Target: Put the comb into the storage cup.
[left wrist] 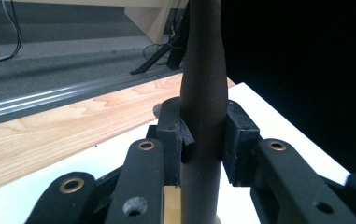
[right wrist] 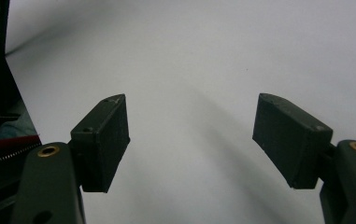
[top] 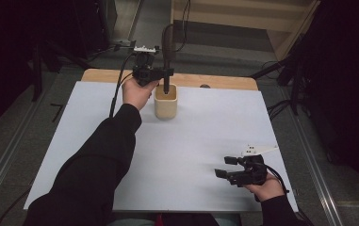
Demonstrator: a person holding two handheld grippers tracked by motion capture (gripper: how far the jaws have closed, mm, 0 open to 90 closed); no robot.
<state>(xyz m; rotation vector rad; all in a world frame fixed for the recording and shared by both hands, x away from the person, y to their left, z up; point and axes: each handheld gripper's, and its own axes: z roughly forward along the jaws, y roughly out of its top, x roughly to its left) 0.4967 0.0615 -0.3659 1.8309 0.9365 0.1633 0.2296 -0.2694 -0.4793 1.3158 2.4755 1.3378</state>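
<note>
A pale wooden cup (top: 166, 104) stands on the white sheet at the far middle of the table. A dark brown upright tool handle (top: 167, 44) rises out of it, its thin lower end inside the cup. My left gripper (top: 167, 72) is shut on that handle just above the cup's rim. In the left gripper view both pads (left wrist: 239, 140) press the handle (left wrist: 203, 88) from either side. My right gripper (top: 228, 167) rests low near the front right of the sheet, open, with bare white surface between its pads (right wrist: 104, 140).
The white sheet (top: 191, 155) covers most of a wooden table (top: 215, 81), whose bare strip shows along the far edge. Cables and dark stands crowd the floor beyond and to the right. A metal rail (top: 7, 155) runs along the left side.
</note>
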